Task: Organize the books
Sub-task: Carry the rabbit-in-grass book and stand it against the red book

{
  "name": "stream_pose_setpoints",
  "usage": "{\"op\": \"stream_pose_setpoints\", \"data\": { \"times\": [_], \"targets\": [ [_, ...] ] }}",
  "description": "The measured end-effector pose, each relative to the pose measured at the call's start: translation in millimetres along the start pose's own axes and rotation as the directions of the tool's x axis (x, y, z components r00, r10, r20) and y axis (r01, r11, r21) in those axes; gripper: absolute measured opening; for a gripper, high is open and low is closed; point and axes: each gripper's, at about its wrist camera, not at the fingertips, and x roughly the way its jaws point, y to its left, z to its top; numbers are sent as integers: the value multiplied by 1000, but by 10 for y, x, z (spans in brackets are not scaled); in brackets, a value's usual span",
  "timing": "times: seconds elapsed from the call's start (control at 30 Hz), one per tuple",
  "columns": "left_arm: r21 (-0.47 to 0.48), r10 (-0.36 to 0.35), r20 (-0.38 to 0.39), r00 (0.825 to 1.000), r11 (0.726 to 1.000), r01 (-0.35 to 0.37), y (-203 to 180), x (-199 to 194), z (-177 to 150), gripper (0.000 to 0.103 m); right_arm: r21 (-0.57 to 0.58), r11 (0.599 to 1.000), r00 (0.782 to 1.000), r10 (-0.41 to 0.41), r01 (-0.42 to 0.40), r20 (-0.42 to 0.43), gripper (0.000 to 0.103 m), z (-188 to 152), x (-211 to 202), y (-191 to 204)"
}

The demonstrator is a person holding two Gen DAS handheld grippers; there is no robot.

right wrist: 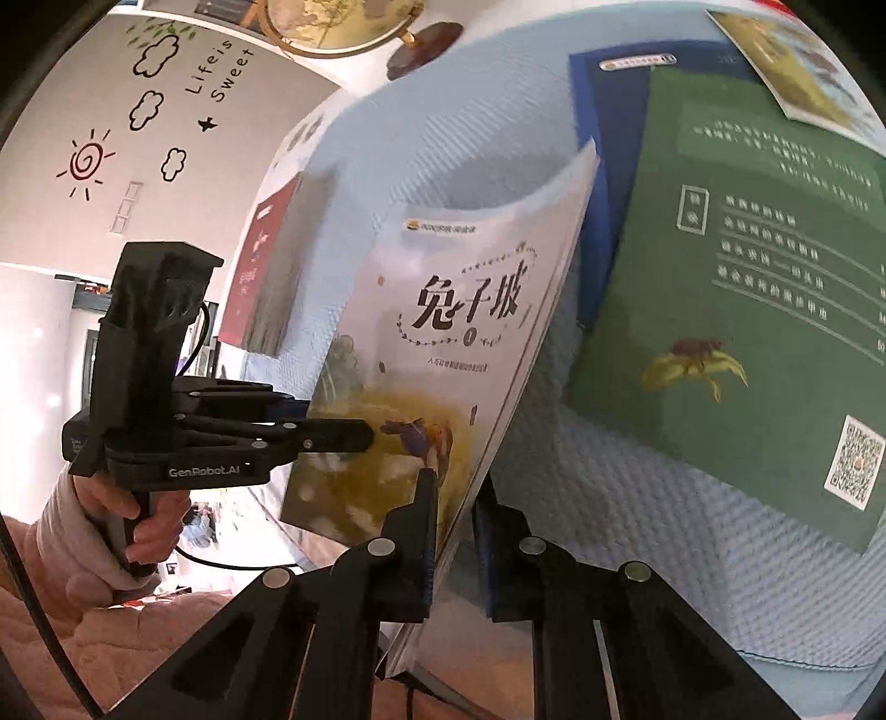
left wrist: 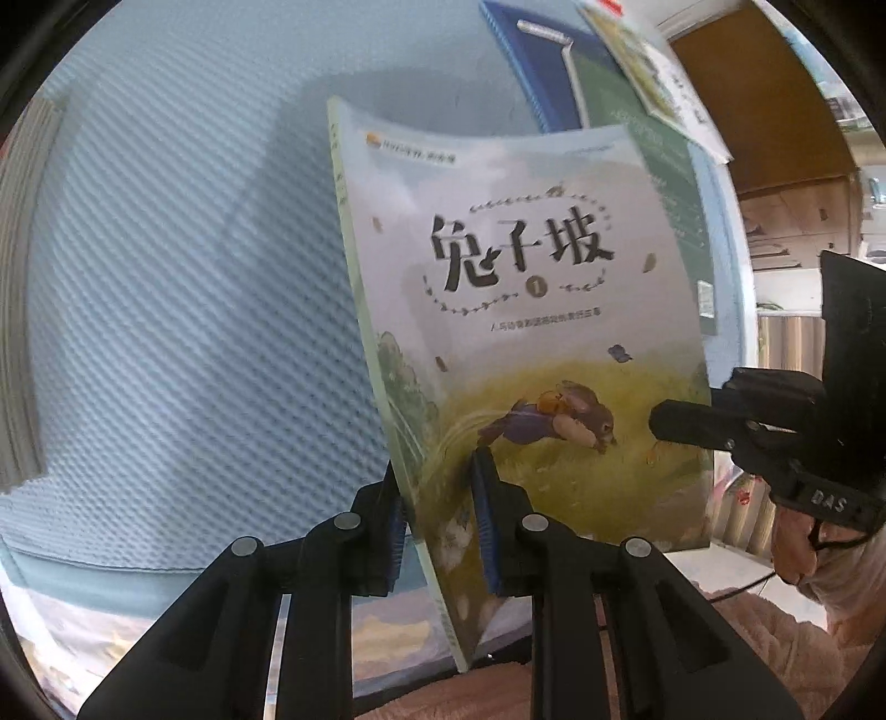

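Observation:
A thin rabbit picture book (left wrist: 515, 332) with a pale cover and black title characters is held up above the light blue textured mat (left wrist: 194, 277). My left gripper (left wrist: 437, 526) is shut on its spine edge. My right gripper (right wrist: 454, 531) is shut on its open page edge; the book also shows in the right wrist view (right wrist: 443, 343). Each gripper shows in the other's view: the right one (left wrist: 686, 426), the left one (right wrist: 332, 435). A green book (right wrist: 731, 332) lies flat on a blue book (right wrist: 603, 111) on the mat.
A red book with grey page edges (right wrist: 271, 277) lies on the mat at the left. Another picture book (right wrist: 797, 72) lies at the far right corner. A globe (right wrist: 338, 27) stands beyond the mat. A grey book edge (left wrist: 22, 288) shows at far left.

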Motion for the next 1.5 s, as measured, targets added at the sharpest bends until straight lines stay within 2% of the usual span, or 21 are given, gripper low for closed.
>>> {"op": "stream_pose_setpoints", "data": {
  "times": [0.1, 0.37, 0.63, 0.83, 1.23, 1.5],
  "targets": [
    [0, -9, 18, 1000, 1000, 9, 69, -81, -31, 19, -37, 999, 1000, -13, 13, -3, 13, 43, 4, 108],
    [15, 22, 70, 997, 1000, -23, 98, -304, -53, 19, -86, 996, 1000, -4, 4, 0, 13, 55, 1, 229],
    [48, 41, 146, 989, 998, -48, 221, -642, -77, 19, -143, 989, 999, -20, 27, 48, 13, 48, -100, 488],
    [60, 37, 210, 977, 997, -51, 404, -969, -83, 19, -170, 985, 996, -24, 39, 90, 13, 149, -176, 721],
    [52, 42, 317, 947, 997, -61, 941, -1537, -156, 19, -237, 971, 989, 0, 35, 148, 14, 428, -104, 1450],
    [-16, 45, 380, 924, 999, -42, 1476, -1800, -294, 19, -306, 951, 990, -3, 46, 142, 14, 703, 167, 1929]
  ]
}}
